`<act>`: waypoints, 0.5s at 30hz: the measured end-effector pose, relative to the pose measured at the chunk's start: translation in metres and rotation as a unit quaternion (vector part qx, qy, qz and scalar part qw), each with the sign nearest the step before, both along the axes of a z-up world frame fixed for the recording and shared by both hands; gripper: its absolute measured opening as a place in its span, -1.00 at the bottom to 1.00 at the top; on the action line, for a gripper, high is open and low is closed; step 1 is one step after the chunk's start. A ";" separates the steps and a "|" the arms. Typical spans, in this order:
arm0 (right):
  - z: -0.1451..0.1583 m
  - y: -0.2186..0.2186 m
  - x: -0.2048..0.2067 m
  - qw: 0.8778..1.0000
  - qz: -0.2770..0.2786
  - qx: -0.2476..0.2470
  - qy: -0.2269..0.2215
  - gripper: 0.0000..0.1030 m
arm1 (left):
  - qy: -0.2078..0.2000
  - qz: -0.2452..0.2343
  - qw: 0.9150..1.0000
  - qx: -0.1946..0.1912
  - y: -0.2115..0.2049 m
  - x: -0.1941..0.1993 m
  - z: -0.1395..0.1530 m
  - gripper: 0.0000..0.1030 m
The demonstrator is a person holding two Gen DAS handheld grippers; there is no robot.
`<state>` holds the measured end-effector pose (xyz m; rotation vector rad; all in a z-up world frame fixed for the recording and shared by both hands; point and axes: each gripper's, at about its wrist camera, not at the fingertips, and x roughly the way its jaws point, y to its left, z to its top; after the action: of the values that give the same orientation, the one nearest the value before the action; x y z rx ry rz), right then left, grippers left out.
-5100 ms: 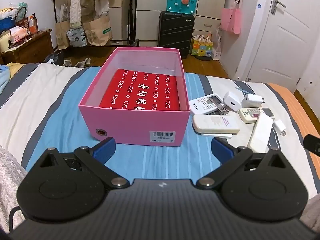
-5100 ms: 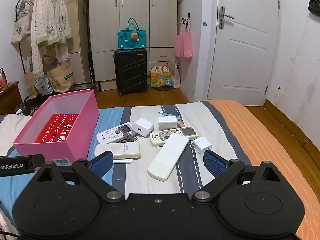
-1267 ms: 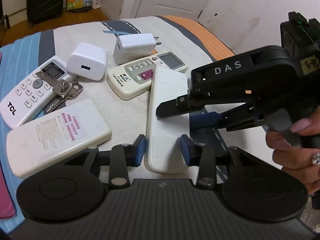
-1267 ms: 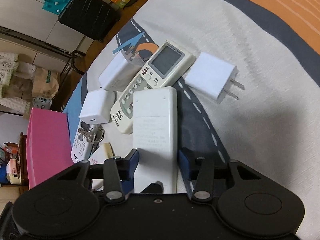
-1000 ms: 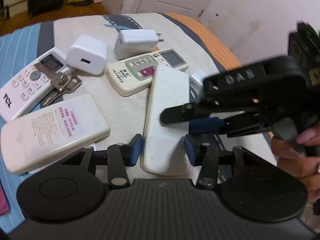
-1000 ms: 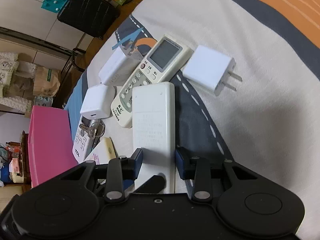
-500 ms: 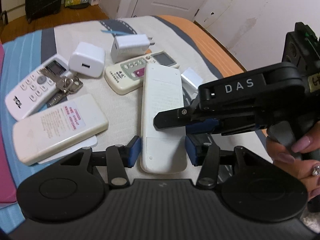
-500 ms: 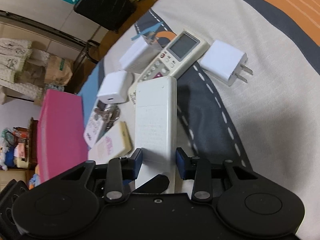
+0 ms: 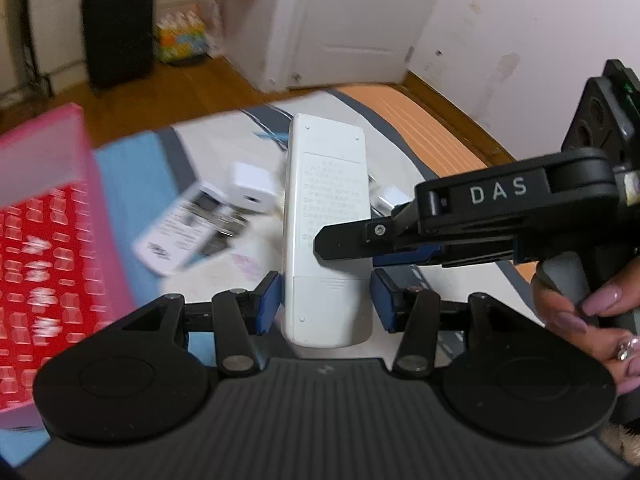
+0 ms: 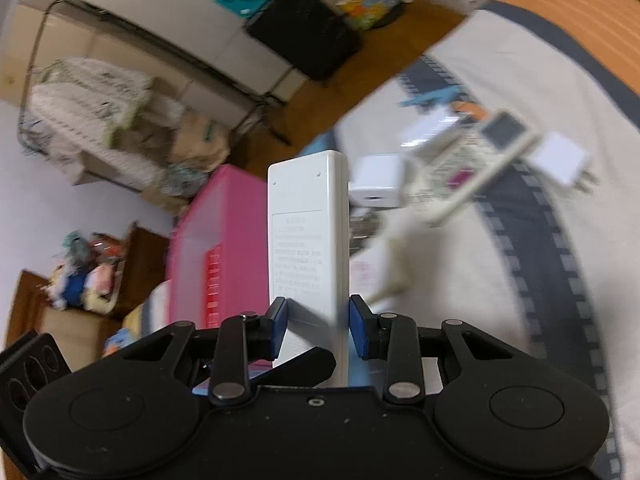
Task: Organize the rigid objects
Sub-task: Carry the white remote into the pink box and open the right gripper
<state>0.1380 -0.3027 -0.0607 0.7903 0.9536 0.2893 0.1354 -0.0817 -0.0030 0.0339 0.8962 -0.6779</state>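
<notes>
Claws share one long white remote (image 9: 326,216): right claw (image 10: 316,326) is closing on its near end, left claw (image 9: 325,300) brackets it, contact unclear. It hangs above the bed (image 9: 436,136), right of the pink box (image 9: 44,216).

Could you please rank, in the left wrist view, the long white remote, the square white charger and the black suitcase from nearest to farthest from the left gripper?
1. The long white remote, between the left gripper fingers, lifted off the bed.
2. The square white charger, on the bed, left of the remote.
3. The black suitcase, on the floor by the far wall.
</notes>
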 end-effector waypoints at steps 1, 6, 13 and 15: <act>0.006 0.007 0.004 1.000 0.007 0.006 -0.003 -0.26 | -0.011 0.008 1.000 0.002 0.010 -0.004 0.007 -0.09; 0.042 0.061 0.022 0.998 0.058 -0.005 -0.038 -0.26 | -0.042 0.061 0.997 -0.012 0.066 -0.005 0.034 -0.09; 0.062 0.150 0.070 0.990 0.126 -0.021 -0.051 -0.26 | -0.047 0.149 0.987 -0.028 0.153 0.015 0.038 -0.08; 0.059 0.174 0.088 0.988 0.146 -0.026 -0.047 -0.26 | -0.028 0.175 0.984 -0.028 0.176 0.027 0.032 -0.08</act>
<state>0.2256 -0.1285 -0.0014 0.5833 0.9833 0.5487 0.1625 0.0939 0.0294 -0.1521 0.8030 -0.3727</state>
